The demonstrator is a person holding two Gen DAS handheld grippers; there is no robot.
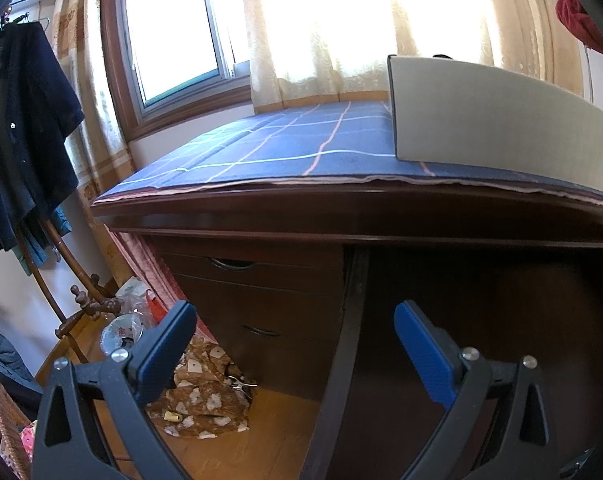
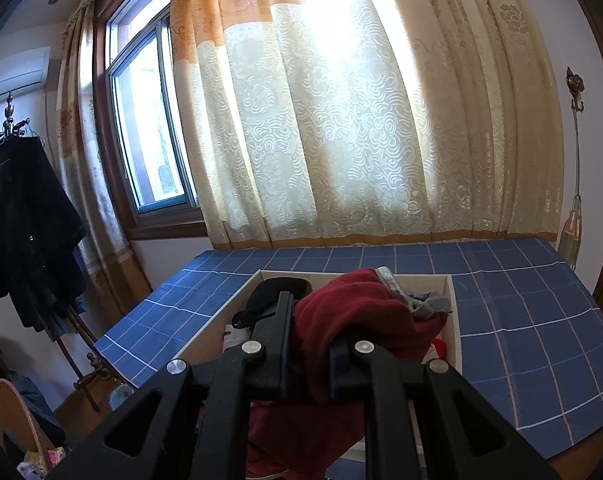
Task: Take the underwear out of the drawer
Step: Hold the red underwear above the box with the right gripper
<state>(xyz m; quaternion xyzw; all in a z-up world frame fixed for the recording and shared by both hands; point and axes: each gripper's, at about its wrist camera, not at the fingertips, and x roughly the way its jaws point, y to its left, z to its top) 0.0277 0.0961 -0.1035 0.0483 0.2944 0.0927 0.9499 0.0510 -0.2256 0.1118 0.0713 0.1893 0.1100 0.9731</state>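
In the right wrist view my right gripper (image 2: 310, 344) is shut on a dark red piece of underwear (image 2: 353, 312), bunched between its black fingers and held over a white drawer box (image 2: 455, 320). The box rests on the blue checked cloth (image 2: 521, 300) of the desk and holds black (image 2: 279, 294) and grey (image 2: 429, 302) garments. In the left wrist view my left gripper (image 1: 293, 320) stands open with nothing between its blue pads, low in front of the dark wooden desk (image 1: 341, 216). The white box (image 1: 501, 120) sits on the desk top at the right.
The desk has shut drawers (image 1: 261, 300) on its left side. A coat stand with dark clothes (image 1: 21, 128) is at the left. Patterned brown fabric (image 1: 205, 404) and bags lie on the wooden floor. Curtains (image 2: 341, 120) and a window (image 2: 149, 128) are behind the desk.
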